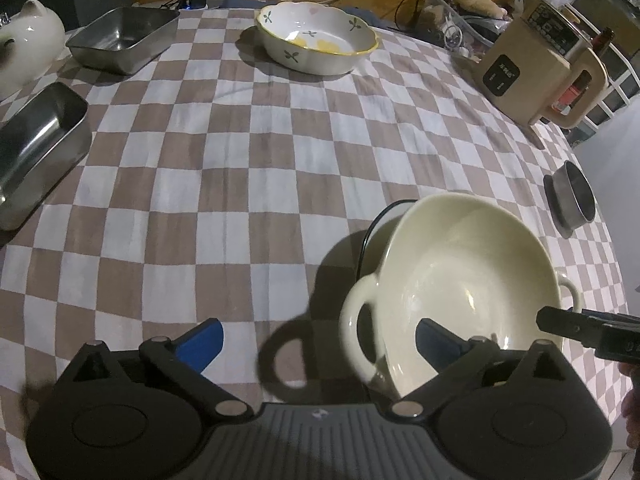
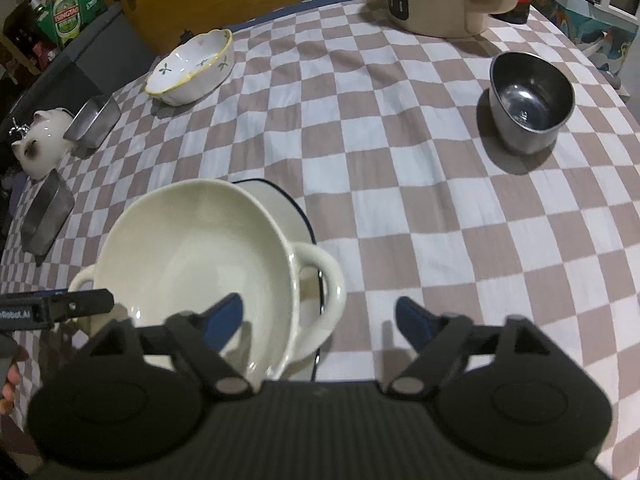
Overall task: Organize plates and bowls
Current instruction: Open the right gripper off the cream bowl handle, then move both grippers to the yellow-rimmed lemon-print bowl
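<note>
A cream two-handled bowl sits tilted on a white plate with a dark rim; both show in the right wrist view, bowl on plate. My left gripper is open, its fingers either side of the bowl's left handle. My right gripper is open, its fingers either side of the bowl's right handle. A floral bowl stands at the far side. A steel bowl stands to the right.
Two steel rectangular trays lie at the left on the checkered tablecloth. A white cat-shaped pot is at the far left. A beige kettle and clutter stand at the back right.
</note>
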A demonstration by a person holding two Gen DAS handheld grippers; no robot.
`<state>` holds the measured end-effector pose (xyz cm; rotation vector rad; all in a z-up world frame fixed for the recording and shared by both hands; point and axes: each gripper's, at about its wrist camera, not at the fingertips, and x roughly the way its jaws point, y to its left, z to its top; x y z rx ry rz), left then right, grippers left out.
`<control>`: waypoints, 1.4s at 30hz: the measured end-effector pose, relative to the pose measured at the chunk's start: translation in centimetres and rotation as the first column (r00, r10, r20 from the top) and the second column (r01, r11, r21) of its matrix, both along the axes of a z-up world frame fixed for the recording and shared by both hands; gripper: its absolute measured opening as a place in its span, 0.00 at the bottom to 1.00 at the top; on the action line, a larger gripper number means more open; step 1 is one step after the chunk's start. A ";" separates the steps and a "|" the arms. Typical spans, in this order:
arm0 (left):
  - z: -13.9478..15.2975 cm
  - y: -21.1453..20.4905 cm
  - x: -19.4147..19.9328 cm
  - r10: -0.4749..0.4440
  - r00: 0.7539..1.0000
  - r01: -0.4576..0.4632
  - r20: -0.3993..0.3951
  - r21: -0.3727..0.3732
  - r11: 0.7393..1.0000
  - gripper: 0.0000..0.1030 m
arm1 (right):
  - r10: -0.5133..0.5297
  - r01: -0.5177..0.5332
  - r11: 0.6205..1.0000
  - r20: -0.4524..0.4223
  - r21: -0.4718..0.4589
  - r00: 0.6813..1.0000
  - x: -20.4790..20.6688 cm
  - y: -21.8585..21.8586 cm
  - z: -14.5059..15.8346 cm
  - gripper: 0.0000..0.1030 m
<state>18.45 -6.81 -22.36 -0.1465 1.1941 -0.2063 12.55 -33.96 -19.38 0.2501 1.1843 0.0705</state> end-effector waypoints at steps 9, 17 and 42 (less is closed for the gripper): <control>1.7 0.9 -1.2 -0.010 0.999 0.010 0.044 0.009 1.000 1.00 | -0.032 0.033 0.999 0.049 -0.032 0.998 -1.6 0.5 1.7 1.00; 4.4 3.0 -1.8 -0.011 0.994 0.011 0.112 0.002 1.000 1.00 | -0.023 0.034 0.997 0.139 -0.072 0.990 -1.8 2.4 5.1 1.00; 10.1 7.7 3.8 -0.041 0.949 0.053 0.312 -0.029 0.998 1.00 | 0.012 0.015 0.996 0.287 -0.093 0.958 3.9 9.1 11.0 1.00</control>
